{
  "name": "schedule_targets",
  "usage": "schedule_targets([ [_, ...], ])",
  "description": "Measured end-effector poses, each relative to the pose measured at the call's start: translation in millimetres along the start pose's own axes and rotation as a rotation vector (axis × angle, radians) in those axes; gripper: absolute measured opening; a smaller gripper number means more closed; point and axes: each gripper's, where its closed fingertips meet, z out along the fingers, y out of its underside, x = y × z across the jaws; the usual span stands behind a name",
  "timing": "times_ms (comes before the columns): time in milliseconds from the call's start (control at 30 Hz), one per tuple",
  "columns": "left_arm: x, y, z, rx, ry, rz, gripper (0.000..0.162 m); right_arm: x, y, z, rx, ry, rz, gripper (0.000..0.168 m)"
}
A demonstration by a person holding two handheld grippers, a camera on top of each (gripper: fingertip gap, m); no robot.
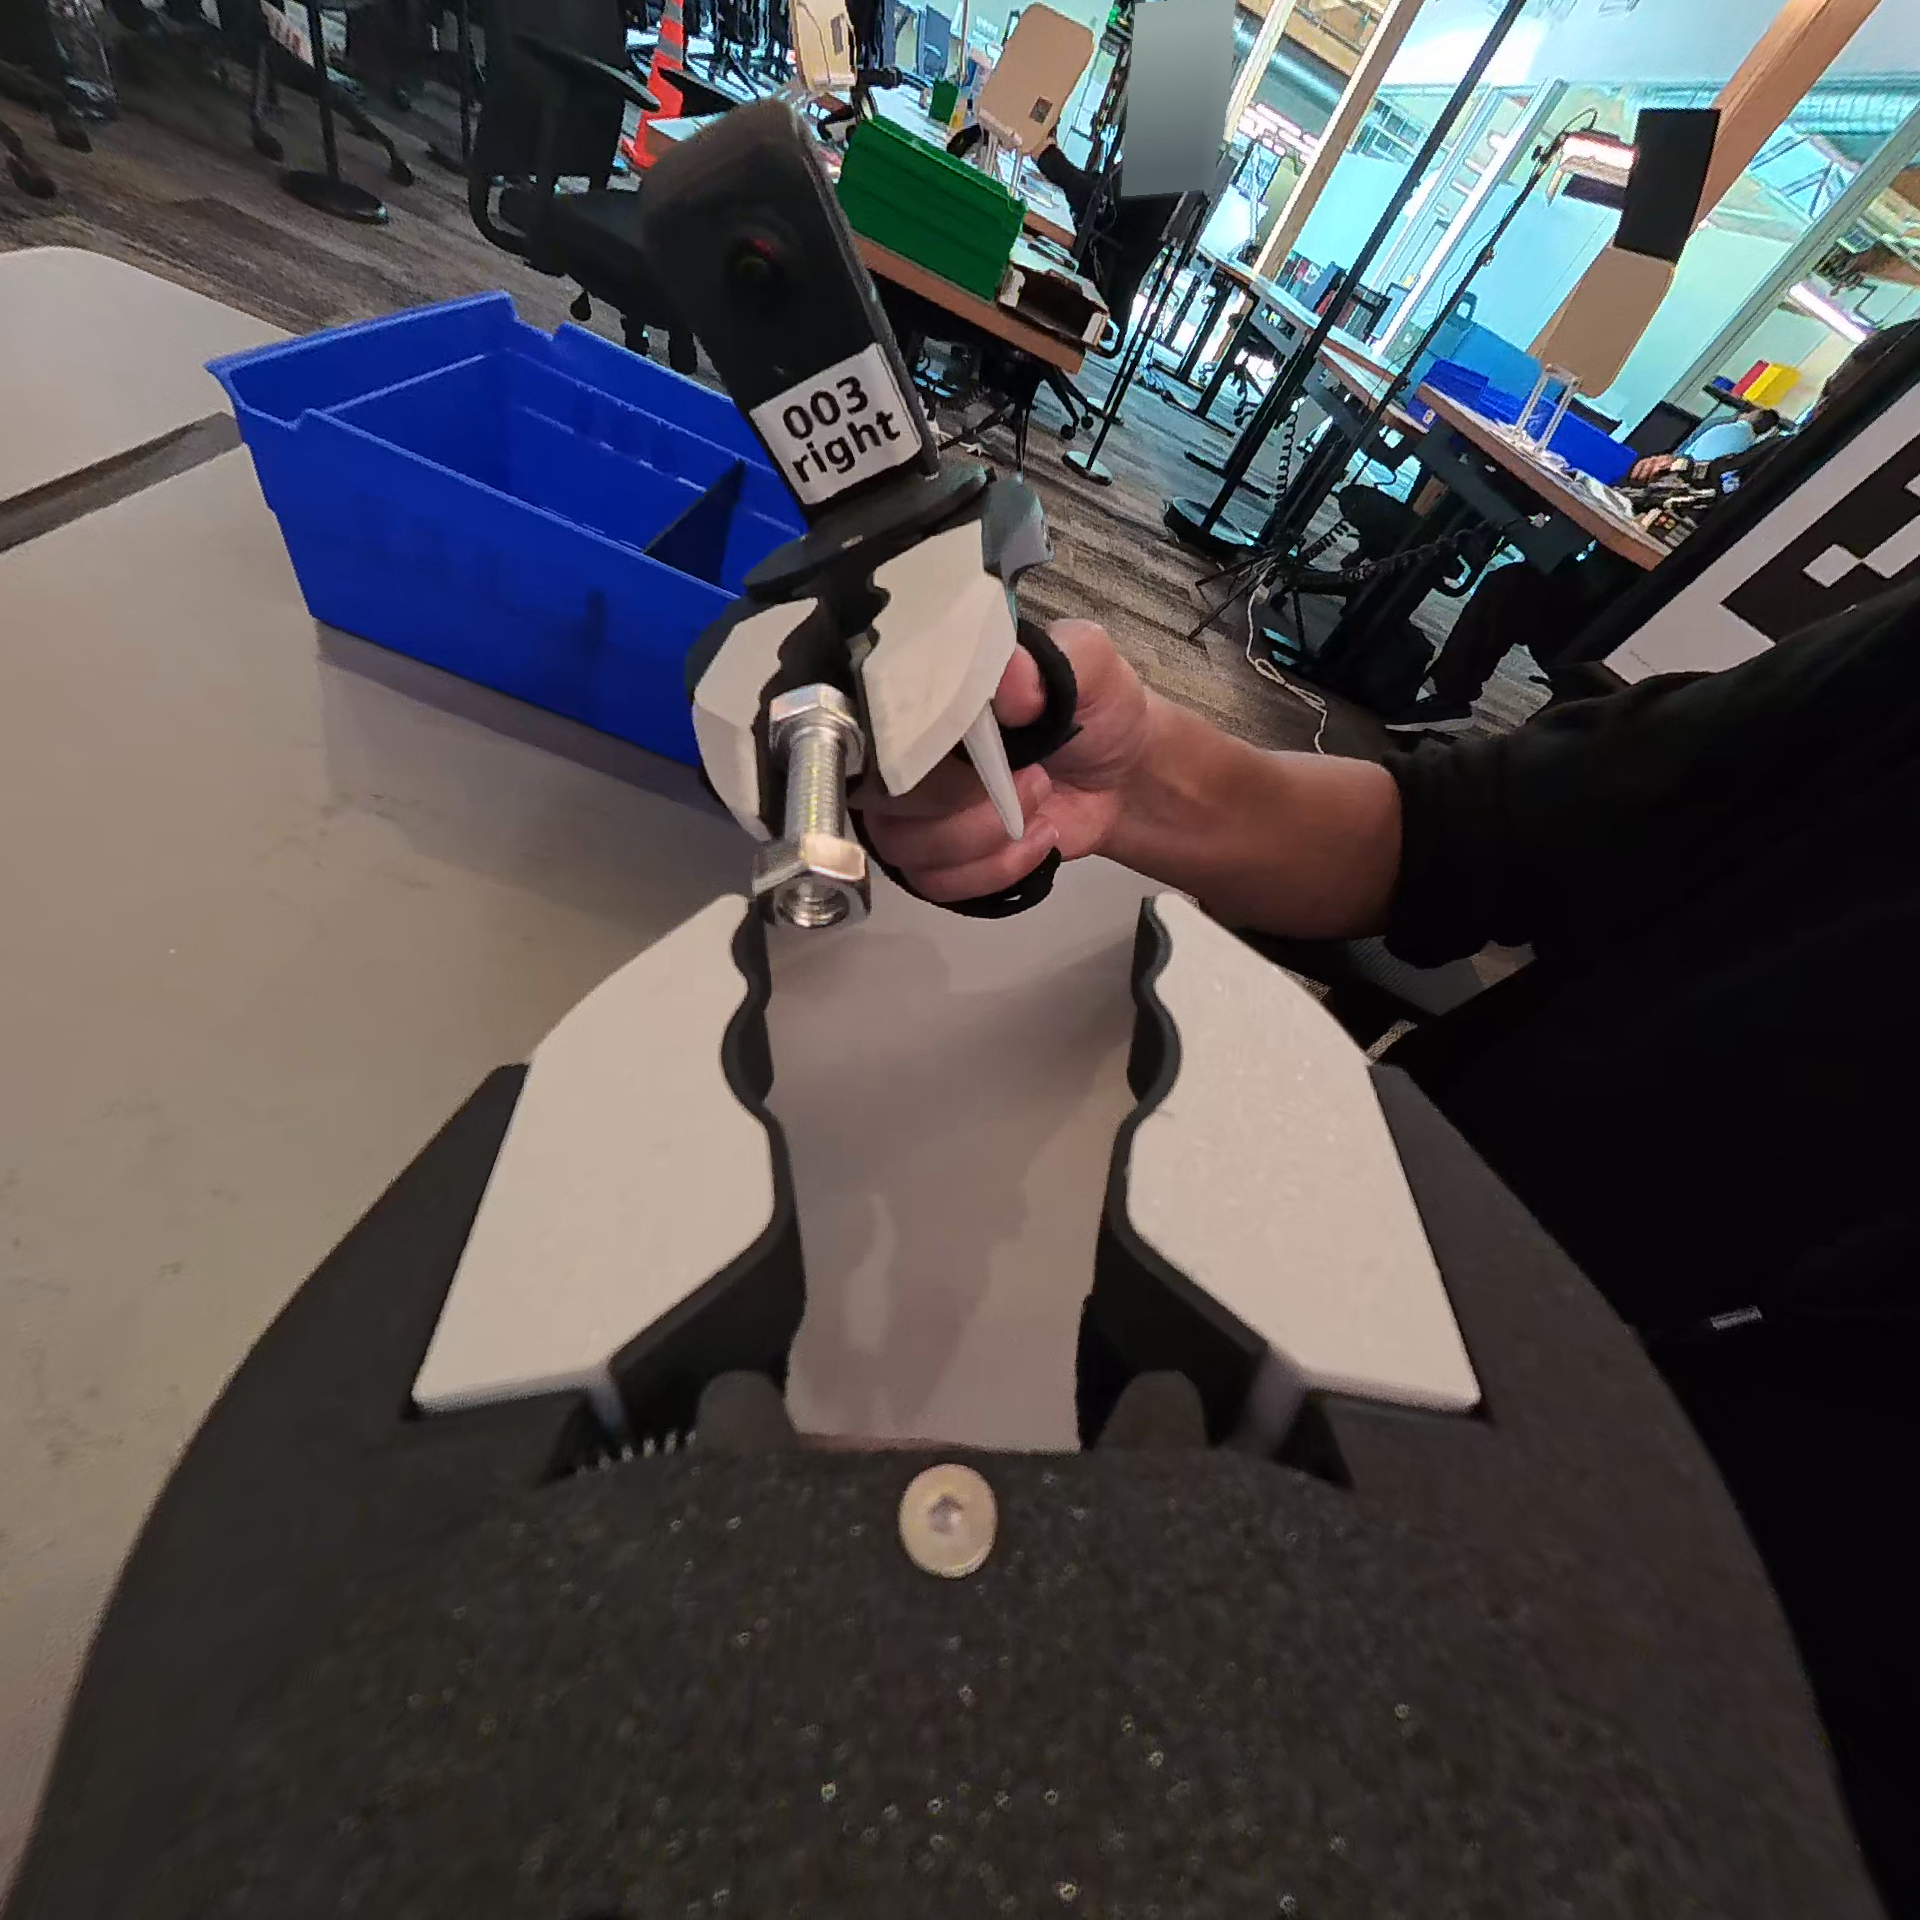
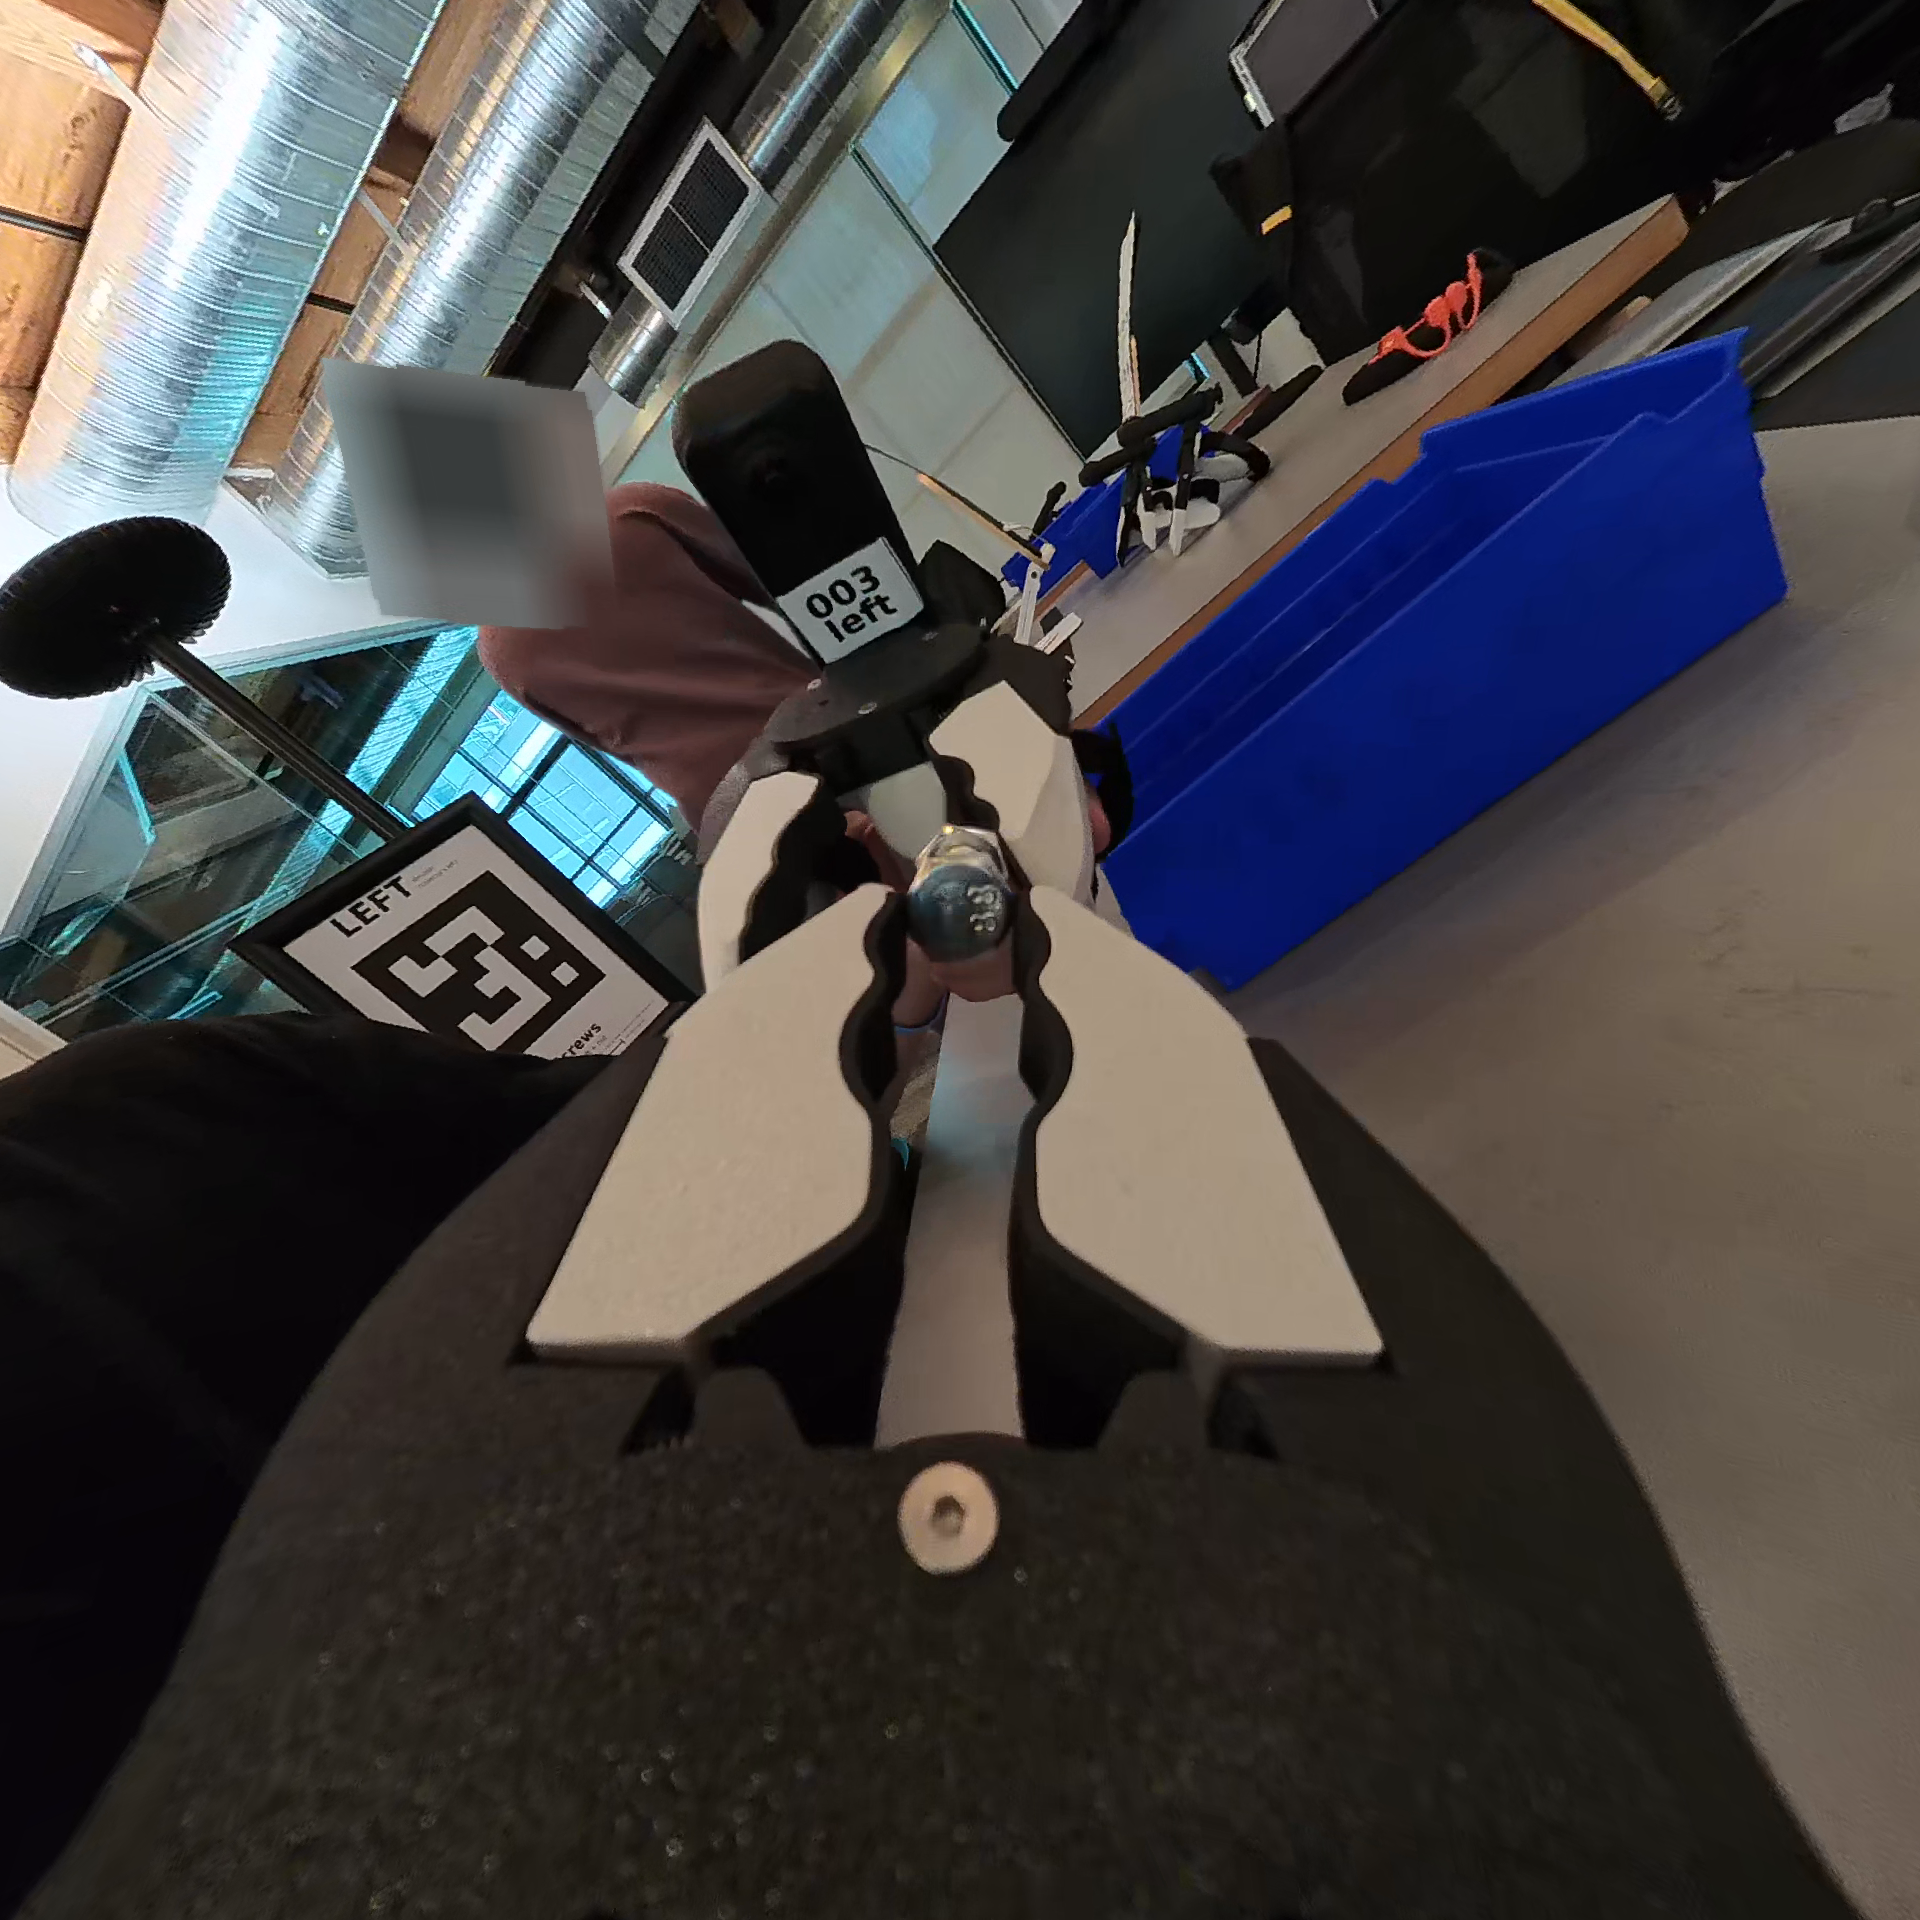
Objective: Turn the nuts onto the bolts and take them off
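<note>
My right gripper (image 2: 956, 906) is shut on the head of a steel bolt (image 2: 954, 916). In the left wrist view the right gripper (image 1: 821, 727) holds this bolt (image 1: 814, 790) with its thread pointing down toward my left gripper. A hex nut (image 1: 821, 899) sits on the thread's free end. My left gripper (image 1: 951, 935) is open and empty, with the nut right beside its left fingertip (image 1: 743, 935). In the right wrist view the nut (image 2: 961, 850) shows just behind the bolt head, between the left gripper's white fingers (image 2: 748, 873).
A blue bin (image 1: 468, 540) with a divider stands on the grey table (image 1: 208, 987) behind the grippers; it also shows in the right wrist view (image 2: 1455, 675). A hand (image 1: 1049, 758) in a black sleeve holds the right gripper. A framed marker sign (image 2: 468, 956) stands at the table's edge. Only a small space, under 4 cm, lies between the two pairs of fingers.
</note>
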Motion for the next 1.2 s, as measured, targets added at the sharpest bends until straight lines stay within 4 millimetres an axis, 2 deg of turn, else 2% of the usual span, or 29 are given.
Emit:
schedule_targets([
  [167,-1.5,8.9,2.5,-0.046,0.001,-0.001,0.059,-0.7,-1.7,-0.6,0.008,0.001,-0.001,0.019],
  [267,-18.5,15.1,1.8,-0.079,-0.100,0.032,0.059,-2.3,-1.8,-0.4,0.005,-0.002,-0.003,0.019],
  [433,-38.8,-1.4,-11.8,-0.047,-0.342,0.251,0.045,0.1,0.7,1.5,-0.003,0.003,0.023,0.019],
  [633,-22.4,-8.5,-13.2,-0.087,-0.435,0.524,0.033,-1.8,3.0,3.7,0.000,-0.047,0.084,0.019],
  [767,-12.8,-8.3,-10.9,-0.123,-0.435,0.594,0.034,-7.3,2.1,4.2,0.008,-0.094,0.117,0.019],
  [833,-13.3,-10.3,-11.8,-0.132,-0.474,0.638,0.030,-9.7,3.3,4.6,-0.001,-0.110,0.129,0.019],
  [900,-13.1,-12.8,-12.6,-0.124,-0.504,0.681,0.018,-12.0,3.8,5.3,-0.003,-0.127,0.140,0.019],
  [967,-13.4,-11.5,-13.0,-0.139,-0.510,0.706,0.018,-11.7,4.7,5.9,-0.006,-0.129,0.147,0.019],
  [1067,-12.9,-10.4,-13.0,-0.150,-0.485,0.641,0.018,-11.7,5.9,6.1,-0.011,-0.125,0.121,0.019],
  [1200,0.0,-18.9,-14.5,-0.030,-0.272,0.314,0.018,-22.7,6.0,6.3,-0.034,-0.120,-0.046,0.019],
])
